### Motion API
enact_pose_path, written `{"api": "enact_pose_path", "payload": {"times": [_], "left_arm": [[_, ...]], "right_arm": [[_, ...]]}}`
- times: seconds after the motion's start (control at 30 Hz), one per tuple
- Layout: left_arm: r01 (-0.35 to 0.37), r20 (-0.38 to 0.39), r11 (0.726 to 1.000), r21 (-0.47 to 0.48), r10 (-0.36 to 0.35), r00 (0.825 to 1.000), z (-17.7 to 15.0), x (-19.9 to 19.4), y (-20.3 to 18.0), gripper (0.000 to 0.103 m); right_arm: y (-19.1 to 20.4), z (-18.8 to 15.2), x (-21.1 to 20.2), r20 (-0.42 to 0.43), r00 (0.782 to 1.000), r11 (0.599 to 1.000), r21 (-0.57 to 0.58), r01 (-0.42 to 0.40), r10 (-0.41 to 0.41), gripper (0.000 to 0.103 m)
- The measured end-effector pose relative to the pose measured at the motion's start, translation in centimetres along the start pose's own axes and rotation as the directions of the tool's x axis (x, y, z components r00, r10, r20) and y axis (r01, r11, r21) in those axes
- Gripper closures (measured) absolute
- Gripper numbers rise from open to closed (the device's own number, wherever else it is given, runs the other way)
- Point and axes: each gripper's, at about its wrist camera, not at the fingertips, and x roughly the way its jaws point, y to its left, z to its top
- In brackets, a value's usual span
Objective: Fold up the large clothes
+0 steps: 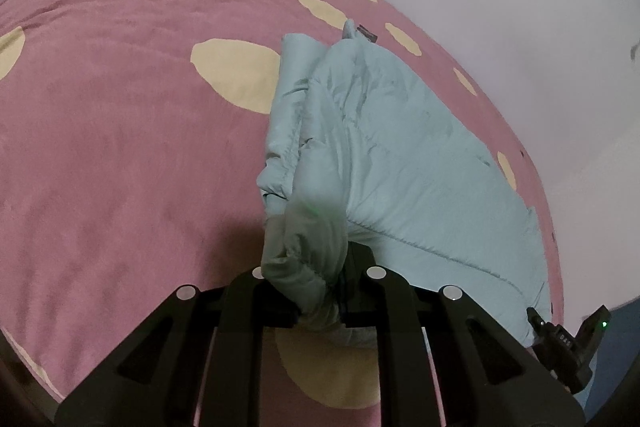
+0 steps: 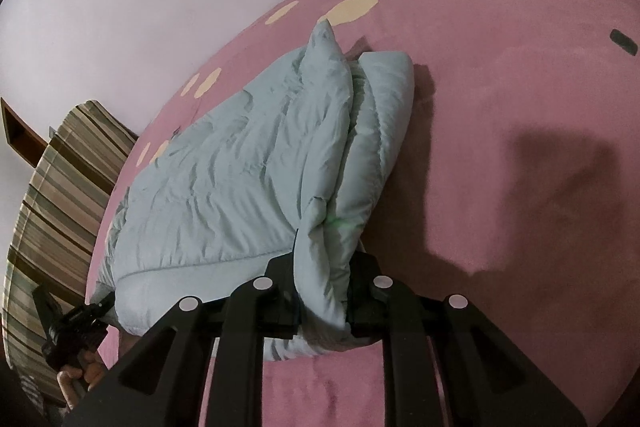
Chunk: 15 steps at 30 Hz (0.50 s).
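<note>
L & R wrist cams, close, angled down along fingers; shared: pale blue padded garment (image 1: pixel 400 147) (image 2: pixel 240 179) on pink blanket (image 1: pixel 120 147).

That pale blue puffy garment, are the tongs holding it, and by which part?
Yes. Both tongs, left and right, are shut on the pale blue padded garment, each pinching a bunched fold at its near edge.

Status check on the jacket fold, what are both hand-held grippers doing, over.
Left hand-held gripper shut on pale blue puffer jacket. Right hand-held gripper shut on its other near corner. Jacket folded over on pink blanket. Nothing in the way.
</note>
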Motion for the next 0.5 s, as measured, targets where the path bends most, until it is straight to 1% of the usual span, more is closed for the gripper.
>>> {"api": "enact_pose_path", "payload": {"times": [0.17, 0.2, 0.27, 0.3, 0.37, 0.43, 0.5], "left_arm": [[-0.01, 0.008, 0.999, 0.031, 0.009, 1.0, 0.0, -0.4, 0.1, 0.083], [-0.013, 0.012, 0.999, 0.043, 0.012, 1.0, 0.0, -0.5, 0.0, 0.083], [-0.019, 0.022, 0.998, 0.054, 0.018, 1.0, 0.0, -1.0, 0.2, 0.077], [-0.027, 0.031, 0.998, 0.058, 0.025, 0.999, 0.1, -1.3, 0.3, 0.072], [-0.043, 0.045, 0.997, 0.069, 0.04, 0.998, 0.1, -1.8, 0.6, 0.066], [-0.068, 0.06, 0.995, 0.075, 0.064, 0.996, 0.1, -2.3, 1.0, 0.056], [-0.076, 0.058, 0.994, 0.077, 0.071, 0.996, 0.0, -2.6, 1.4, 0.054]], "right_arm": [[-0.6, -0.1, -0.4, -0.007, 1.0, 1.0, 0.014, 0.002, -0.002, 0.081], [-0.7, 0.0, -0.4, -0.008, 1.0, 1.0, 0.02, 0.0, 0.0, 0.078], [-1.1, -0.2, -0.8, -0.008, 1.0, 1.0, 0.027, 0.002, -0.002, 0.074], [-1.3, -0.3, -0.9, -0.009, 1.0, 1.0, 0.031, 0.005, -0.004, 0.072], [-1.8, -0.4, -1.3, -0.007, 1.0, 0.999, 0.035, 0.009, -0.008, 0.068], [-2.3, -0.3, -1.7, 0.0, 1.0, 0.999, 0.044, 0.024, -0.024, 0.059], [-2.8, -0.3, -2.2, 0.007, 0.999, 0.998, 0.058, 0.033, -0.033, 0.055]]}}
